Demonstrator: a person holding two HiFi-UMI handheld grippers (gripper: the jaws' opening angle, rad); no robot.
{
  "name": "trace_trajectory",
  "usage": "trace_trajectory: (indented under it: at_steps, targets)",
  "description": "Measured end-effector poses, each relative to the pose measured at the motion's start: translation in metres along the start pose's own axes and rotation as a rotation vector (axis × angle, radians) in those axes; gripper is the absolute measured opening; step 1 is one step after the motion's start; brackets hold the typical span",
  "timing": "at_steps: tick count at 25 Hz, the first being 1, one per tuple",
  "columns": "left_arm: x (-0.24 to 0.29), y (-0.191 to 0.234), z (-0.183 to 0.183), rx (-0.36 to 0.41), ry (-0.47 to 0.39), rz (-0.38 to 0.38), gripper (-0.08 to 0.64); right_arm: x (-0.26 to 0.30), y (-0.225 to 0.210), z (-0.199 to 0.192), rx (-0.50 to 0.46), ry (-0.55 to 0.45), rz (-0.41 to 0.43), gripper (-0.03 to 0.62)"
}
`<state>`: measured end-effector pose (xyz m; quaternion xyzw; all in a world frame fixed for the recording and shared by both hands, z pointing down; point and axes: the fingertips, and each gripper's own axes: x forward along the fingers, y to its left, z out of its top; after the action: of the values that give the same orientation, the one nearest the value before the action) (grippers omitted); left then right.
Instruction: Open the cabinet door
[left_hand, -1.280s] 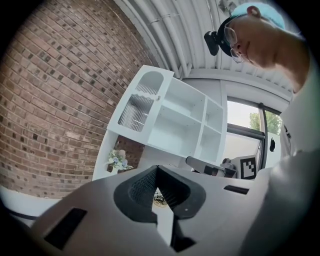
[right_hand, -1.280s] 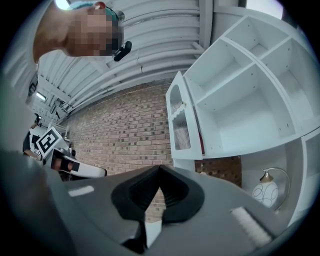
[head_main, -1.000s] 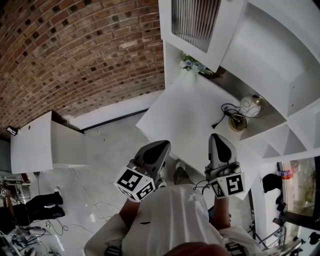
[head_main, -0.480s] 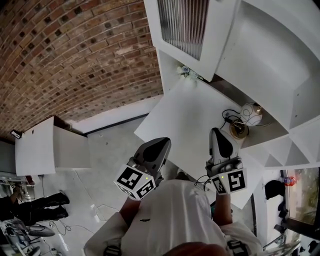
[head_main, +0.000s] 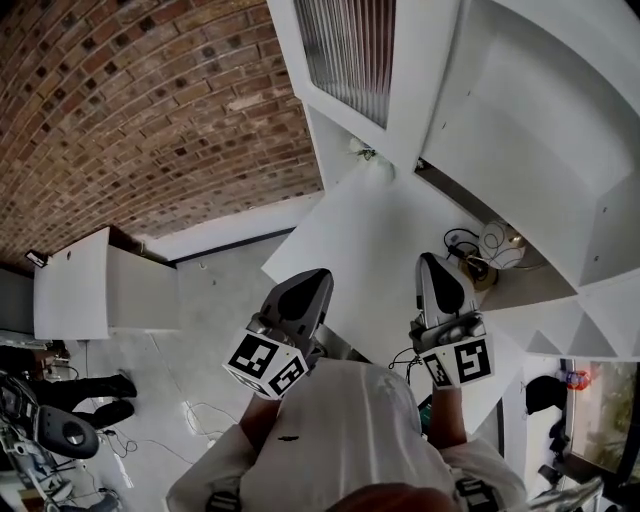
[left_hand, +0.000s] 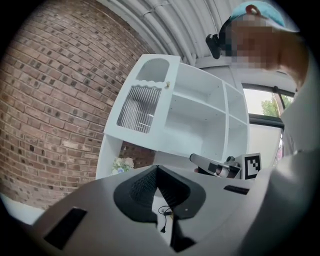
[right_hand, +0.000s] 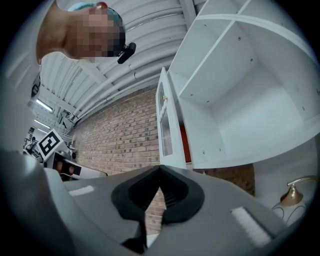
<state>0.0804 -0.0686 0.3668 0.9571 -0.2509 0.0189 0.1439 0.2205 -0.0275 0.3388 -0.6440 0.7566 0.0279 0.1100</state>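
Brick wall (head_main: 150, 100) backs a white cabinet (head_main: 520, 110), its ribbed-glass cabinet door (head_main: 350, 50) already swung open at the cabinet's left edge. In front of the cabinet, the left gripper (head_main: 318, 278) and right gripper (head_main: 432, 262) hover side by side, each with jaws pressed together, gripping nothing.

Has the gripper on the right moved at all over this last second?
Yes. The right gripper has gone forward toward the cabinet: in the head view its tip now sits nearer the lamp than before.
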Motion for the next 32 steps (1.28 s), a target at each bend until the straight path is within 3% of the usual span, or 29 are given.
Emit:
trace_trajectory:
  at_steps: [15, 24, 26, 32]
  targets:
    - [0.027, 0.002, 0.009, 0.006, 0.019, -0.061, 0.009, 0.008, -0.020, 0.002, -0.035, 0.022, -0.084, 0.011]
    - [0.039, -0.001, 0.013, 0.014, 0.009, -0.072, 0.009, 0.011, -0.023, 0.007, -0.032, -0.012, -0.073, 0.012]
    - [0.041, -0.002, 0.015, 0.019, 0.004, -0.074, 0.009, 0.012, -0.024, 0.007, -0.030, -0.006, -0.072, 0.080]
    - [0.047, -0.005, 0.021, 0.023, -0.001, -0.096, 0.009, 0.017, -0.028, 0.014, -0.034, -0.028, -0.076, 0.103]
